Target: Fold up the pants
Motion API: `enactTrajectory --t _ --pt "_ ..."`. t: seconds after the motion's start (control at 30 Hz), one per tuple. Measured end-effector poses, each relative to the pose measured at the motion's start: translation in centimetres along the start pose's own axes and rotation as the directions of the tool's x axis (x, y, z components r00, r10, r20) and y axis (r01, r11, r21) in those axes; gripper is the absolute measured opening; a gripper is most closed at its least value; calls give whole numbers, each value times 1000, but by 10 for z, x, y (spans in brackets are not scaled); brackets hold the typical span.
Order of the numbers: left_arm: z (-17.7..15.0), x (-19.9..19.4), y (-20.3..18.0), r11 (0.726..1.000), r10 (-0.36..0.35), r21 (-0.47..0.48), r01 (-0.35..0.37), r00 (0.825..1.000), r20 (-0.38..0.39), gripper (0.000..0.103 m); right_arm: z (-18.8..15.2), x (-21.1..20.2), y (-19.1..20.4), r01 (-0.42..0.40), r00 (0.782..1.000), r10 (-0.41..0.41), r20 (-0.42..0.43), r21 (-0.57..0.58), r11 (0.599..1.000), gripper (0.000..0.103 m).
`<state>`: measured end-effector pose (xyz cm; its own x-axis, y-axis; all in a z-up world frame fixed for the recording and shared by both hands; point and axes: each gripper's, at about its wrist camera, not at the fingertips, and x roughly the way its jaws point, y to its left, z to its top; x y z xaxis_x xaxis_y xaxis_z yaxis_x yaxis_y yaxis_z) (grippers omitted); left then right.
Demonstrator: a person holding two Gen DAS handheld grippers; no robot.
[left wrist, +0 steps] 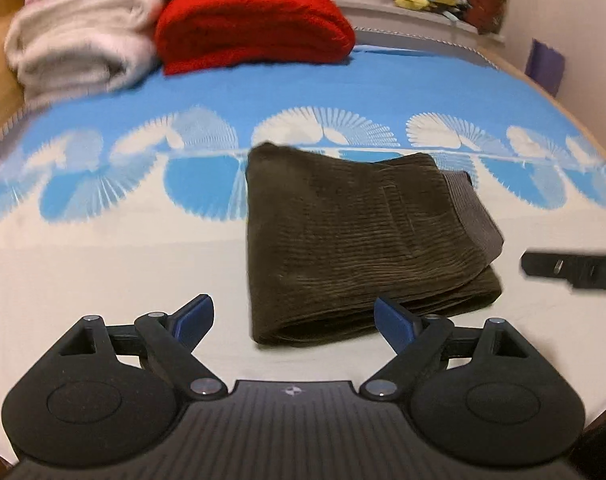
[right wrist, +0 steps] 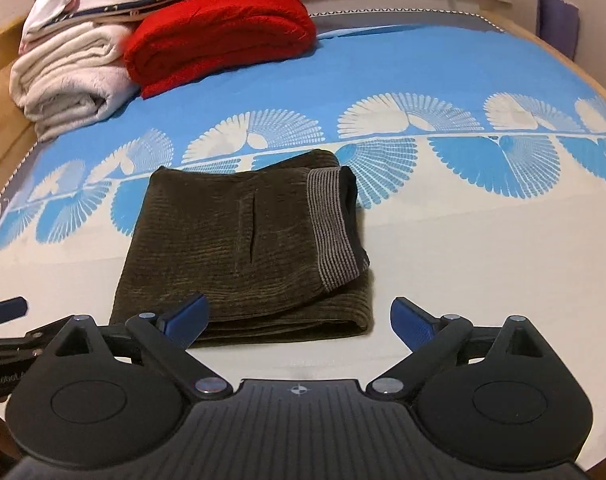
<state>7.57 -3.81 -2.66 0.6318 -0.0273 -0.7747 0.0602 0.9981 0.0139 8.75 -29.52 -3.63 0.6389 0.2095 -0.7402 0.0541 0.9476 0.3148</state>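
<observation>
— Looking at the pants [left wrist: 363, 236], we judge the folding nearly finished: they lie at the centre of the frame as a compact, layered rectangle on the bedspread [left wrist: 115, 264], with the striped waistband [right wrist: 335, 228] turned over on top at the right.

— Are we holding any of the cloth?

— No. Our left gripper [left wrist: 293, 318] has its jaws spread wide with nothing between them, hanging just short of the bundle's near edge. Our right gripper [right wrist: 299, 320] is equally wide apart and empty, at the lower middle of its view.

— What is left, then?

— Little, we think. The waistband sits slightly askew and the lower layer pokes out beneath it, so perhaps a squaring-up. The red blanket [right wrist: 223, 28] and pale blanket [right wrist: 67, 80] at the upper left are well apart from it.
</observation>
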Motion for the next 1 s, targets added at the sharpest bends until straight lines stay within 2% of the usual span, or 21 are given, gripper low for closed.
enactTrajectory --t 0.17,0.47,0.57,0.7,0.8,1.0 --pt "6 8 6 999 10 -53 -10 1000 -9 91 -2 9 12 13 1000 -14 -17 -50 999 97" --pt "6 16 0 999 42 15 -41 999 -7 91 -1 15 15 29 999 -33 -38 -82 996 97" --pt "6 17 0 998 60 6 -60 998 -9 91 -1 17 14 35 998 -39 -47 -90 995 97" --pt "8 18 2 999 45 -27 -45 999 -30 91 -1 15 11 41 998 -45 -44 -93 995 97" --pt "8 20 0 997 67 -20 -68 997 -36 91 -1 14 8 44 998 -48 -42 -88 995 97" --pt "8 20 -1 998 54 -29 -55 998 -45 91 -1 13 4 54 998 -57 -41 -90 994 97"
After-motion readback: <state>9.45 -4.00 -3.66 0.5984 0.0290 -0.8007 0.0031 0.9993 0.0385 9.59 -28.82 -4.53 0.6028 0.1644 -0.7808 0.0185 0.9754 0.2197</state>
